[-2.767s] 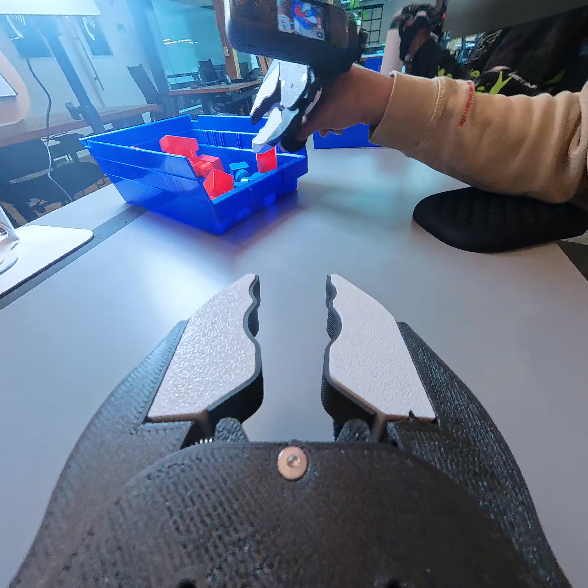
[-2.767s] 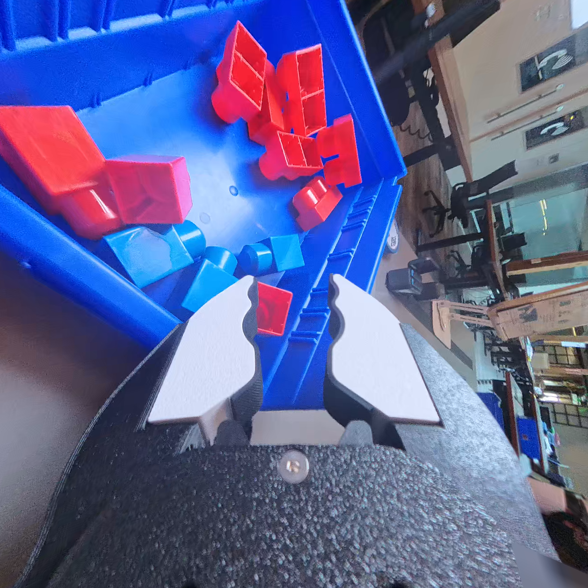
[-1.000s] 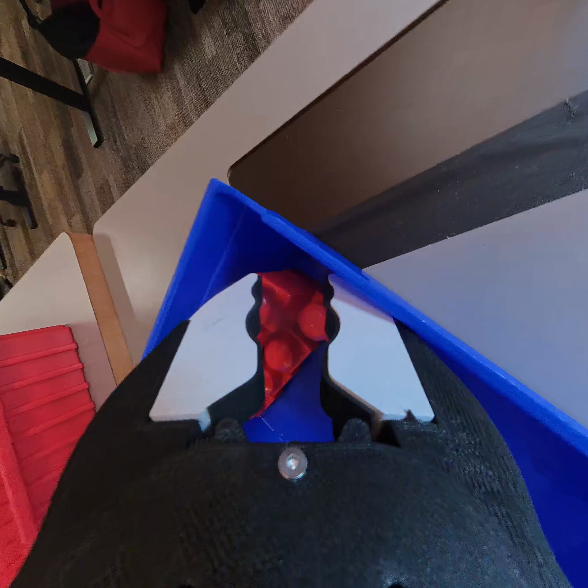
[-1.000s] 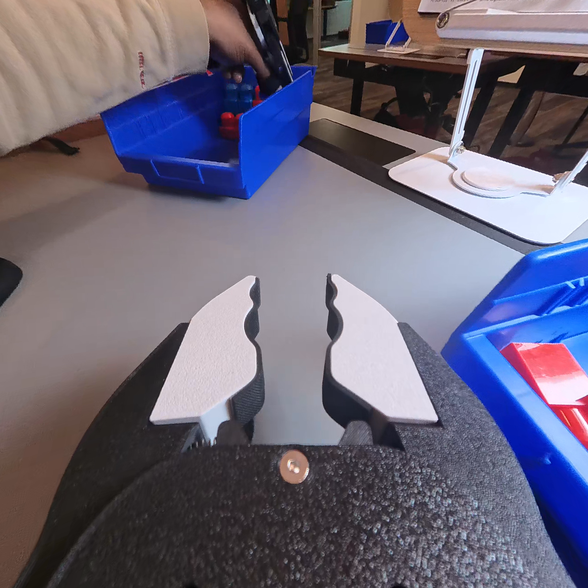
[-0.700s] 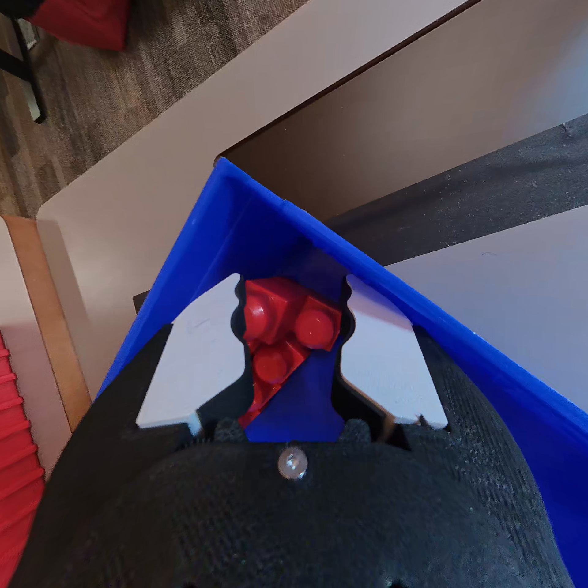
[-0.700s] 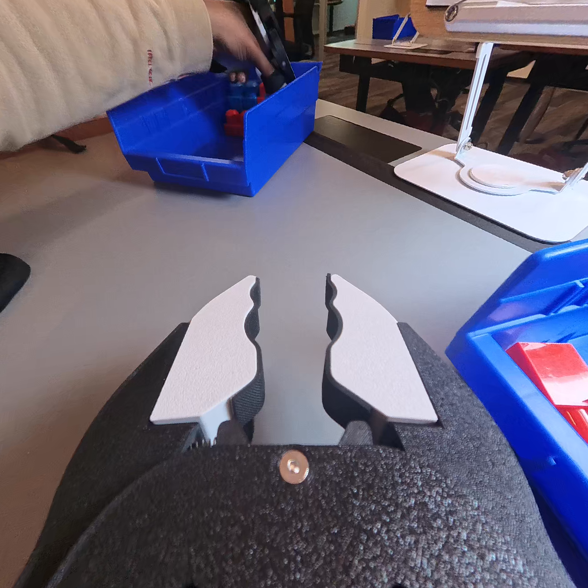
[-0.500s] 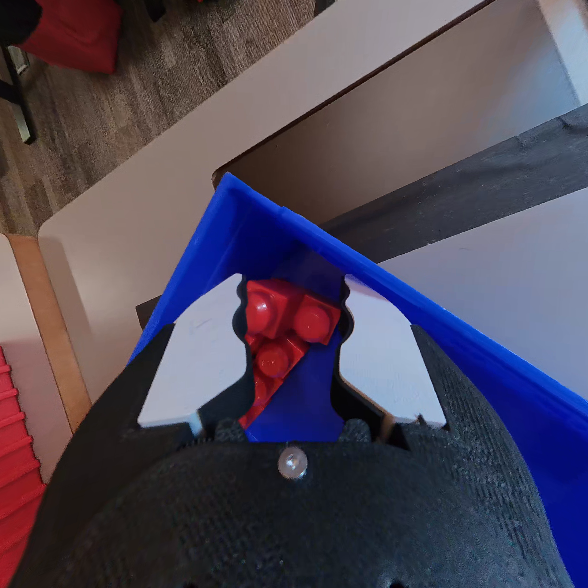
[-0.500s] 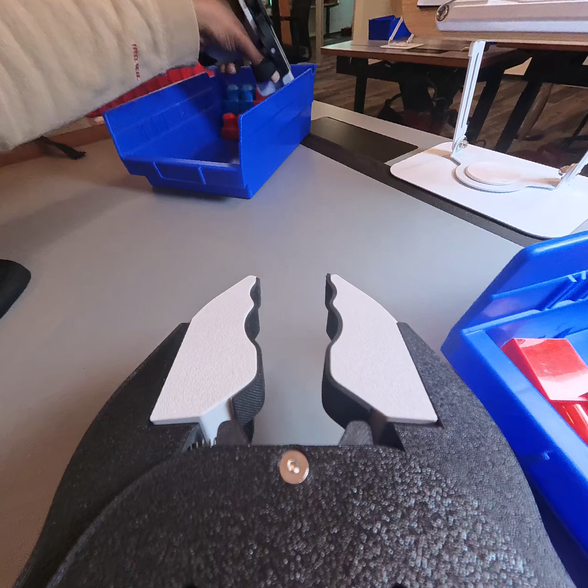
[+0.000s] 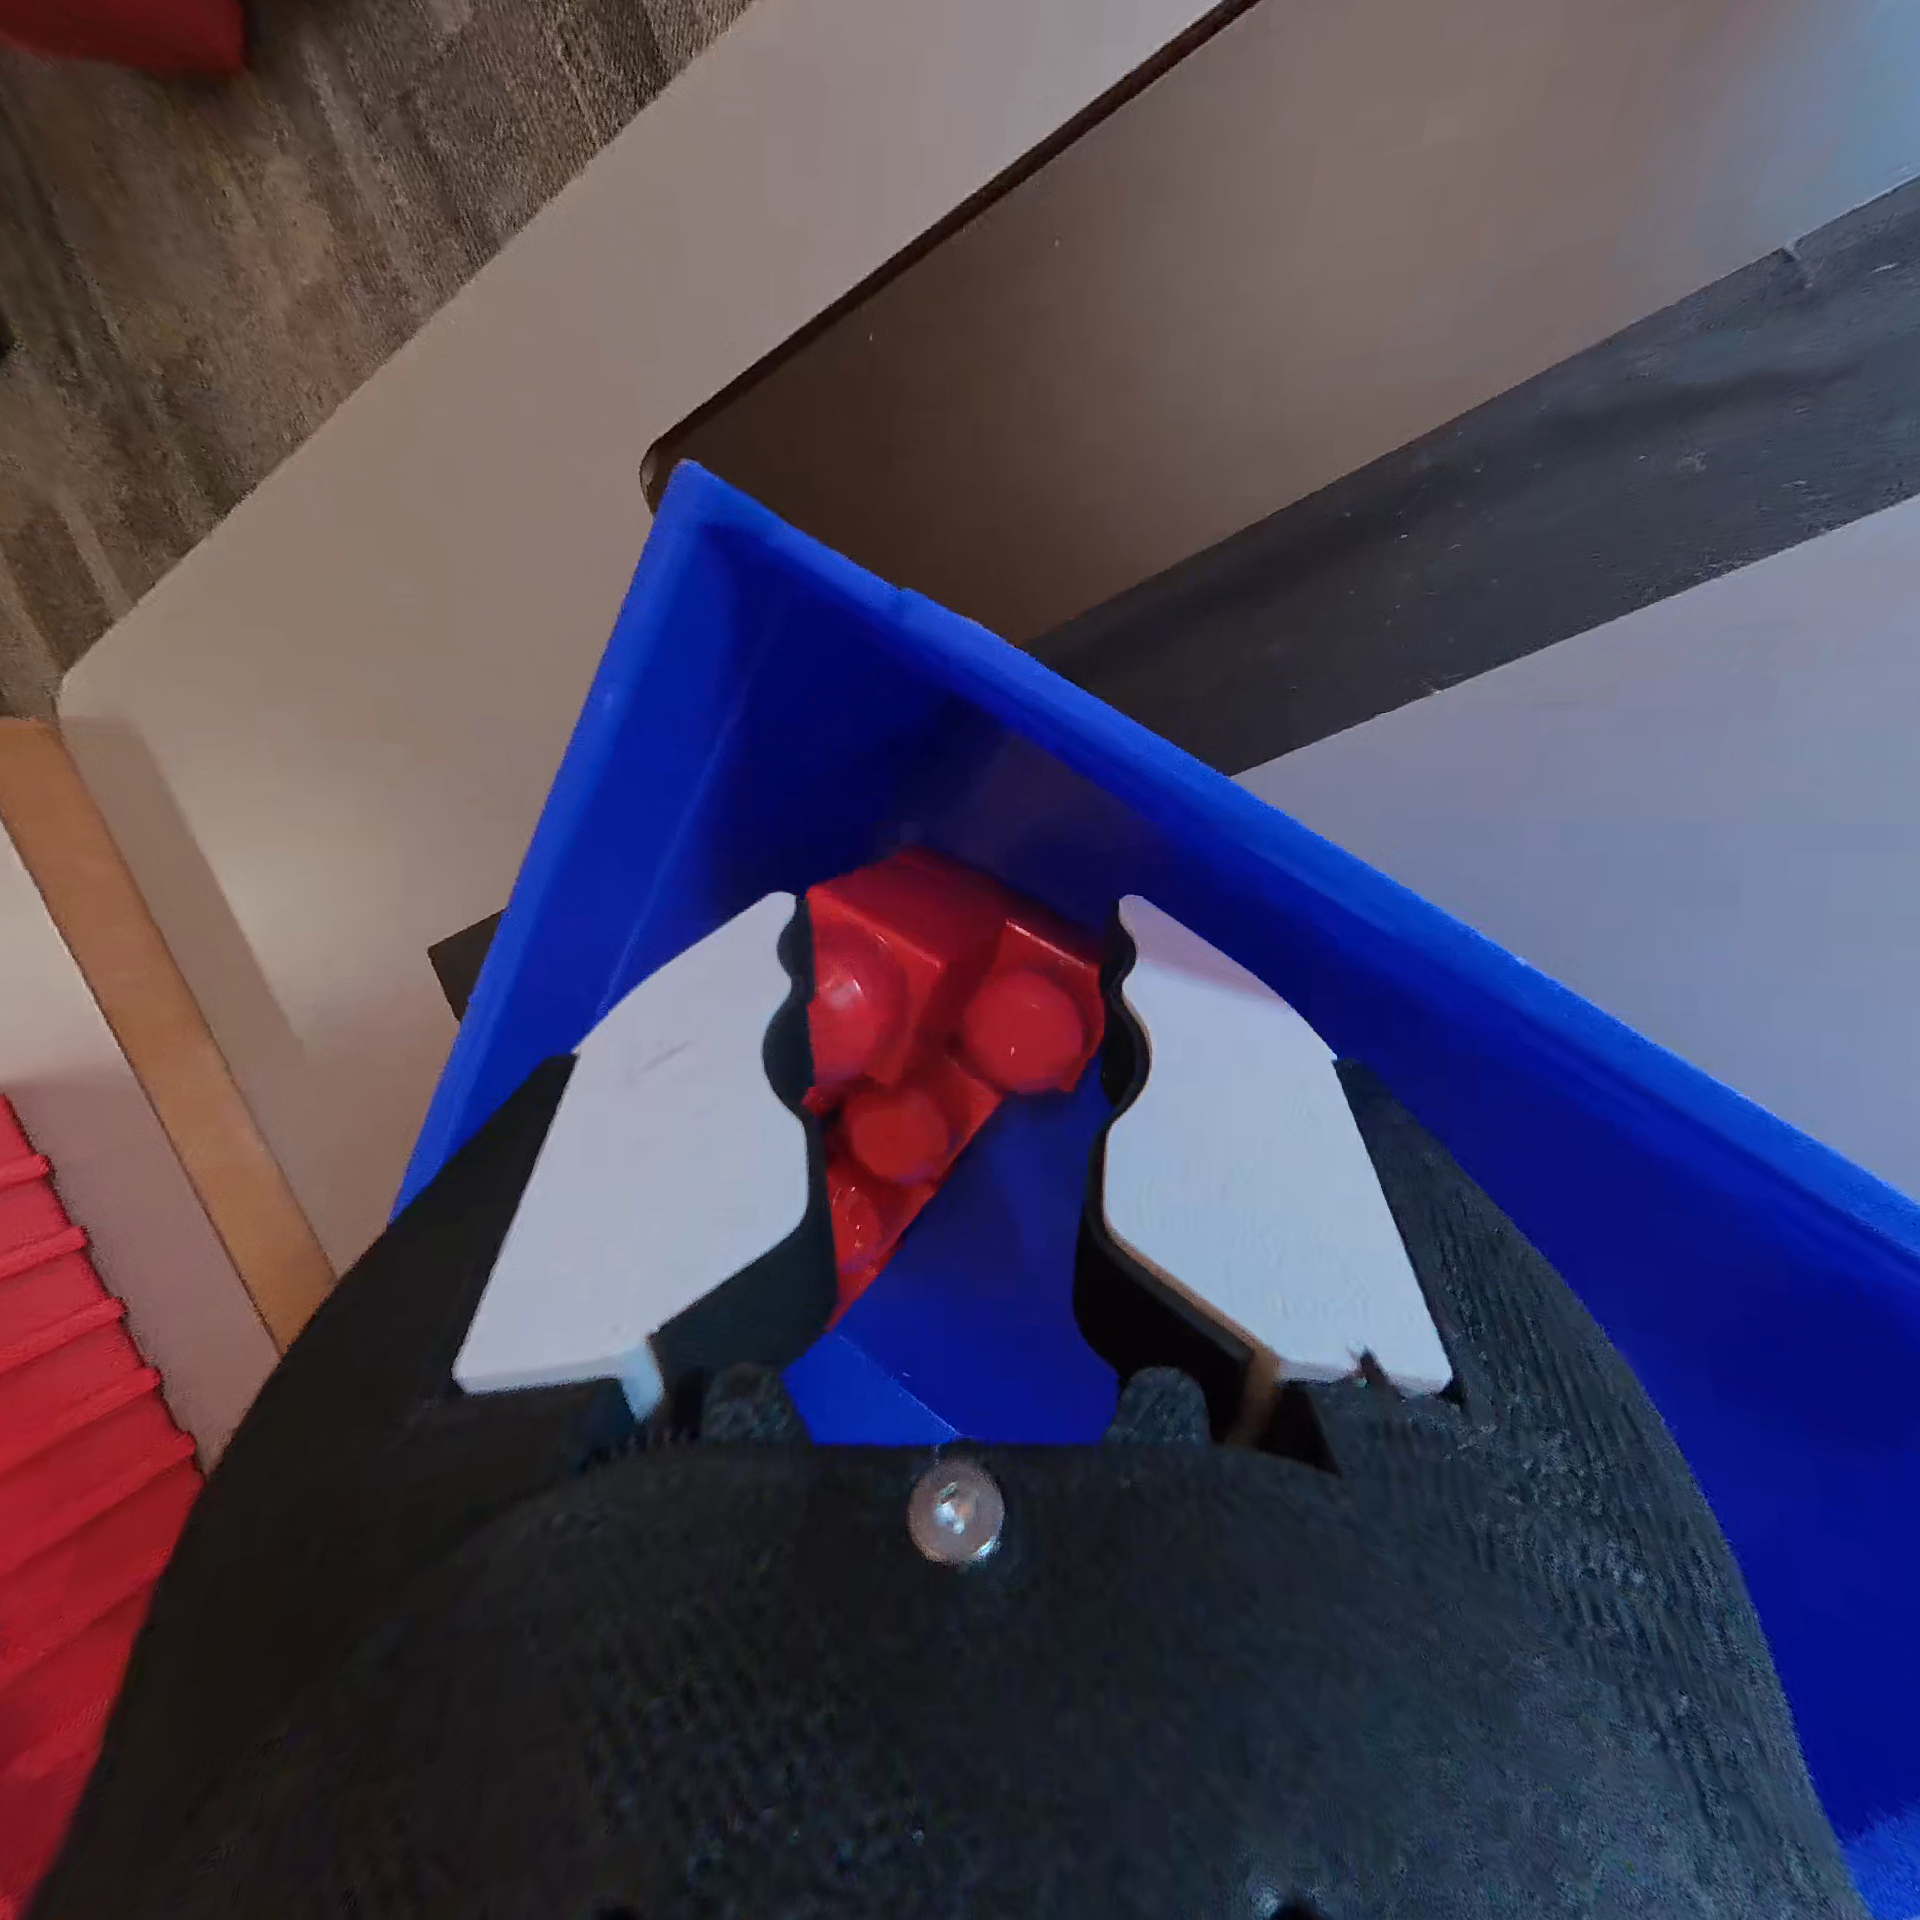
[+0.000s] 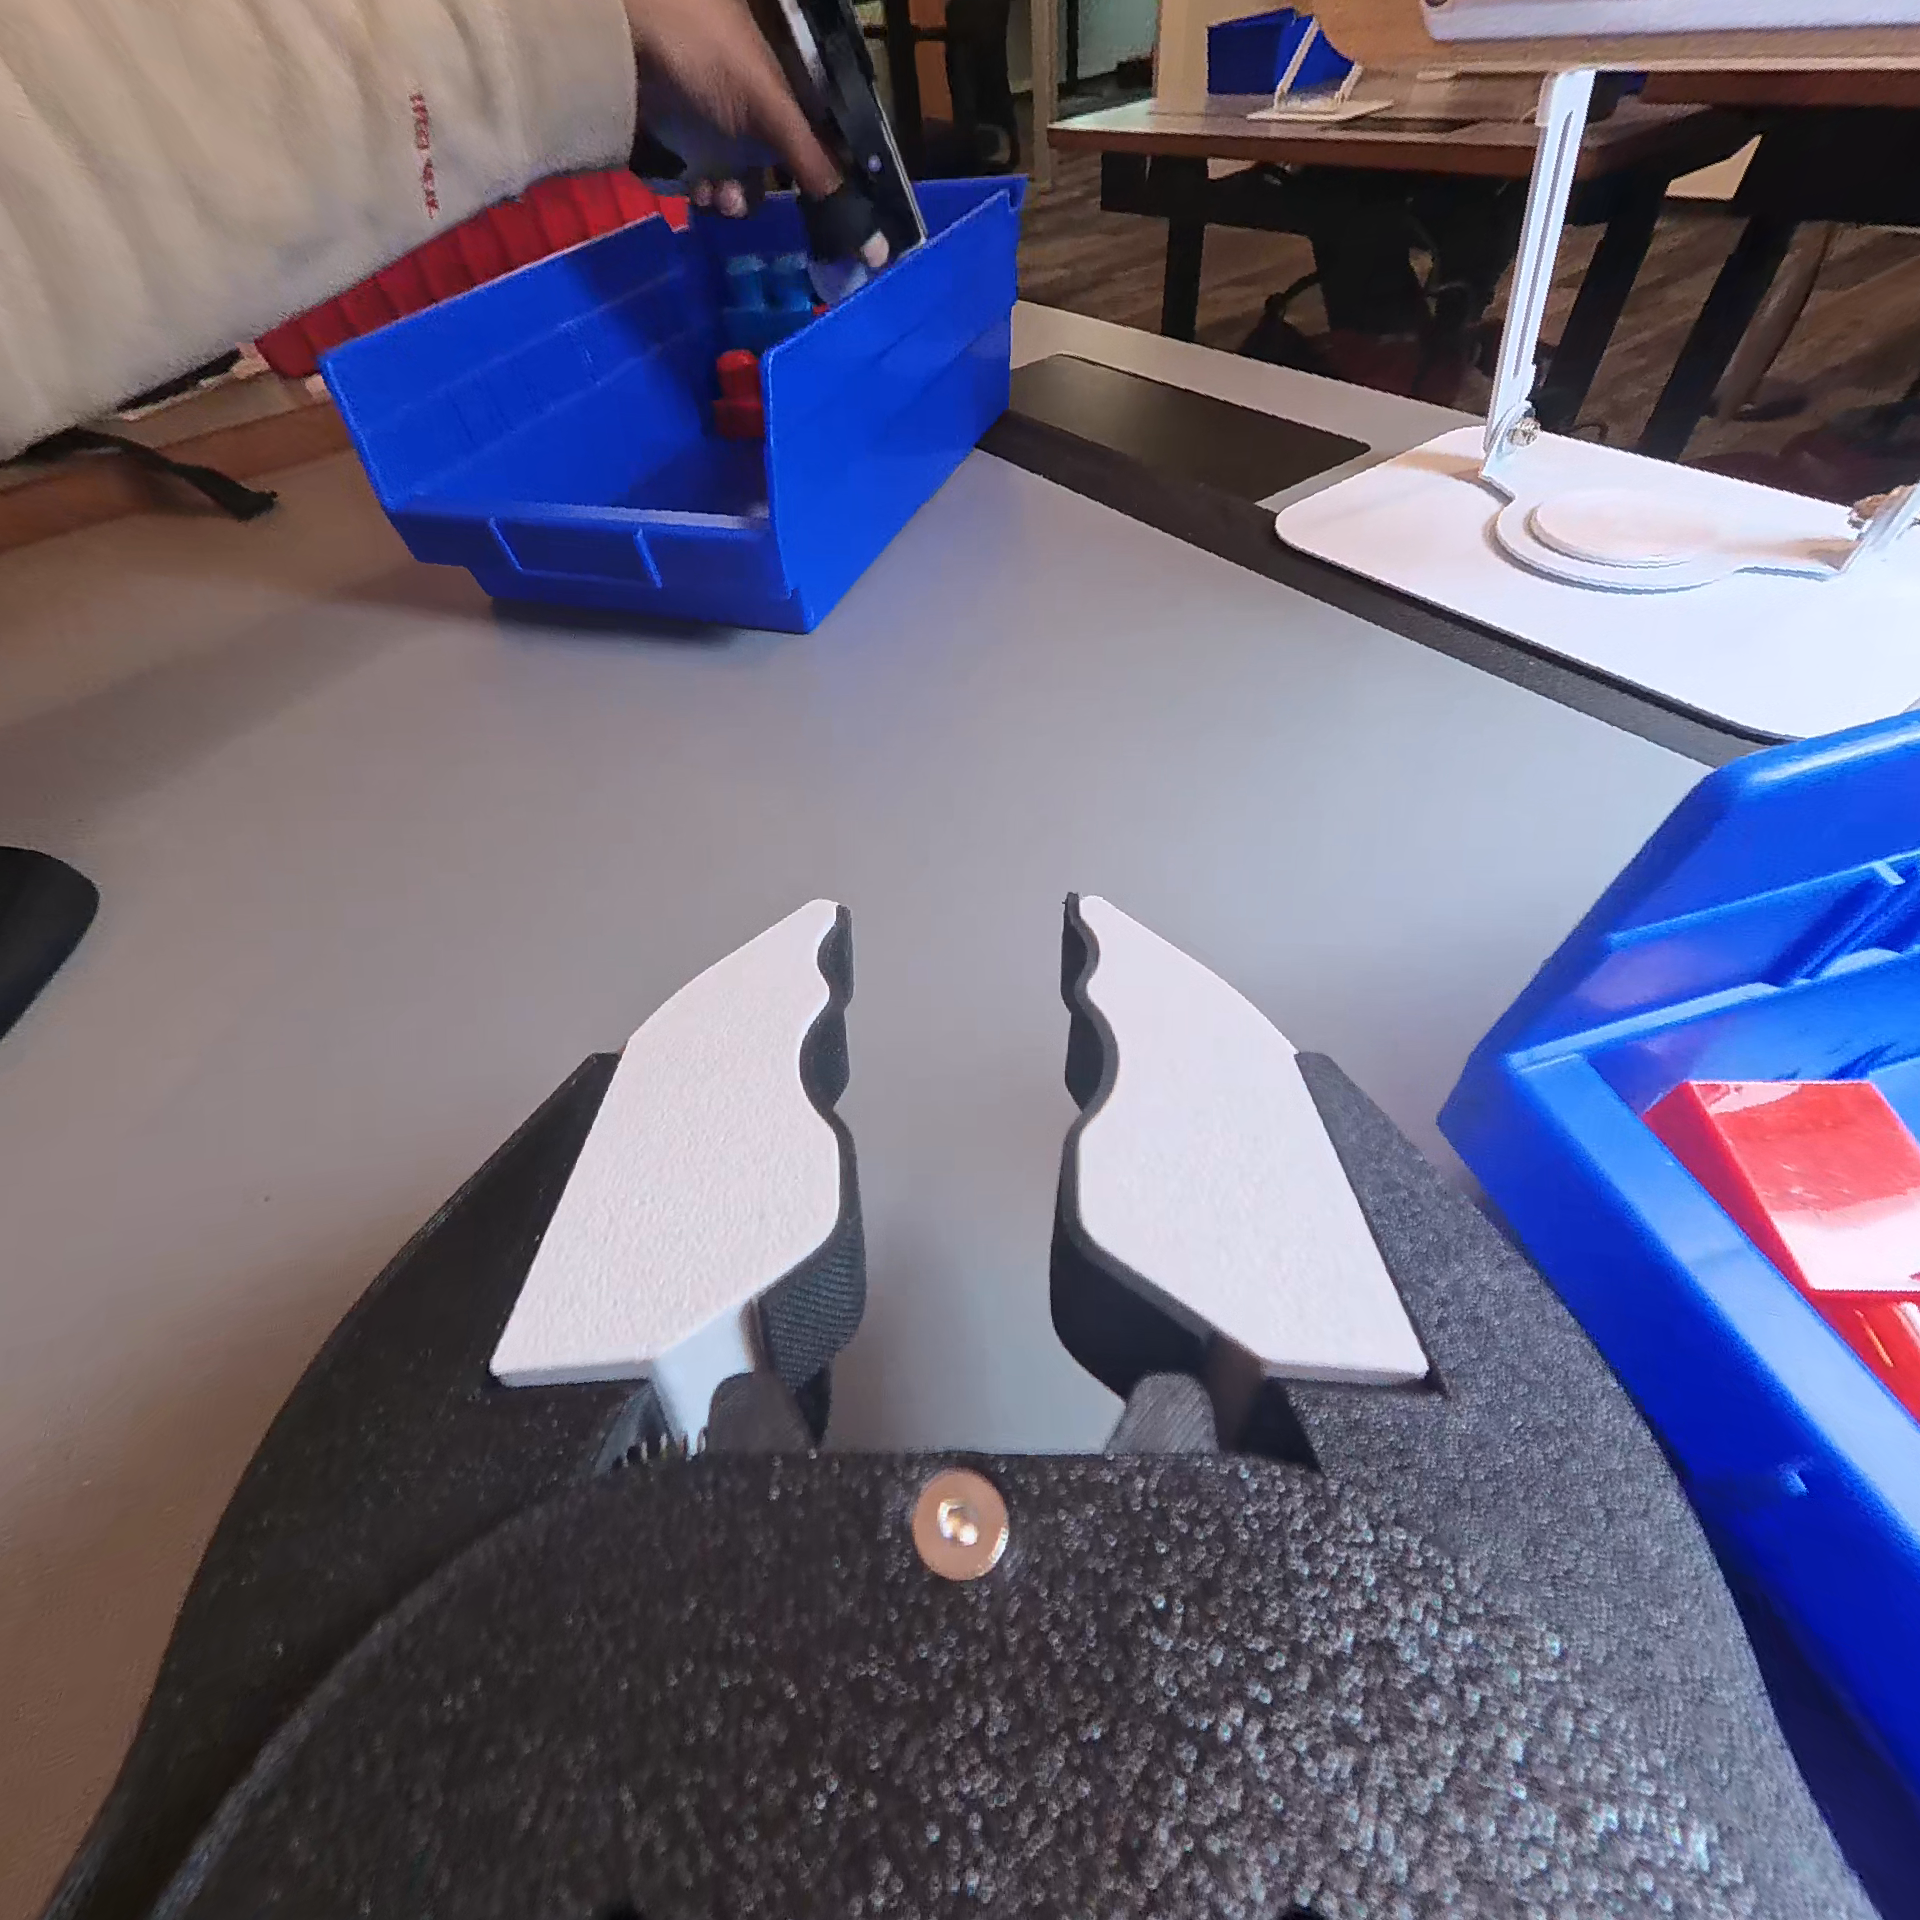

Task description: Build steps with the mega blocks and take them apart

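Red blocks (image 9: 935, 1029) inside blue bin (image 9: 1299, 883)

Left tool (image 9: 951, 940) pitched steeply downward, fingers spread wide; seen from the right wrist view, it is gripped by a hand (image 10: 717, 94) in a cream sleeve. Right tool (image 10: 956, 935) level and forward-facing, fingers parted, nothing between them.

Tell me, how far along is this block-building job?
Early or between rounds, I'd guess. No steps stand on the table. The left gripper is open in the far bin, straddling red blocks stuck together; whether it is picking them up or leaving them I cannot tell. The right gripper hovers open and empty beside the near bin. Any building on the table is not visible yet.
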The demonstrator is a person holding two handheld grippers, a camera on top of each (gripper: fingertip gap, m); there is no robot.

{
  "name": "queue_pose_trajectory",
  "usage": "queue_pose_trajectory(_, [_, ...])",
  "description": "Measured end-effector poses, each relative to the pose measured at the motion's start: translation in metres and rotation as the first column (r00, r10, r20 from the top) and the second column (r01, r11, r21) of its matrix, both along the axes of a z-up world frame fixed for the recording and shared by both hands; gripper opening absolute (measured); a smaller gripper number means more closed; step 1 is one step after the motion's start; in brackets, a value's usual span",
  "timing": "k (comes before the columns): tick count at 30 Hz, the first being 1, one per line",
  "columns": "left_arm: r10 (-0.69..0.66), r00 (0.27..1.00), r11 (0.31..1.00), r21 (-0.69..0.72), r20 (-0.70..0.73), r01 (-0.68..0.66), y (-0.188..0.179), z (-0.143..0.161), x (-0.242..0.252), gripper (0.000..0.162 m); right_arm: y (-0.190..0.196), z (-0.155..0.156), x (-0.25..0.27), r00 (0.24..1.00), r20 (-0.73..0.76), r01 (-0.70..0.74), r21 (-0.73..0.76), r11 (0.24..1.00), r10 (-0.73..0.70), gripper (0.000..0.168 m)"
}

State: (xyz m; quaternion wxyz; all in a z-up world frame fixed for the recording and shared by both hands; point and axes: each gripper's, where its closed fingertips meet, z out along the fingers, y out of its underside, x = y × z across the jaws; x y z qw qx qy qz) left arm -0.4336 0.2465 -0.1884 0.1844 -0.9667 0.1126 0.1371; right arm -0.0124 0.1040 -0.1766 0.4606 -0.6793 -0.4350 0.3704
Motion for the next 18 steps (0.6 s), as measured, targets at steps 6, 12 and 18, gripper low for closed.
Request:
queue_pose_trajectory(6, [0.005,0.992,0.992,-0.125,-0.123,-0.021,-0.001,-0.011,-0.012,0.044,0.001,-0.001,0.001,1.0,0.003,0.001,-0.002,1.0,-0.001,0.039])
queue_pose_trajectory(12, [0.018,0.98,0.964,-0.256,-0.198,-0.069,-0.014,-0.006,-0.02,0.052,0.002,-0.001,0.002,1.0,0.002,0.002,-0.006,1.0,-0.002,0.039])
queue_pose_trajectory(18, [-0.071,0.979,0.952,-0.307,-0.193,0.008,-0.021,-0.021,-0.023,0.052,0.001,0.0,0.002,1.0,0.001,0.002,-0.002,1.0,-0.002,0.039])
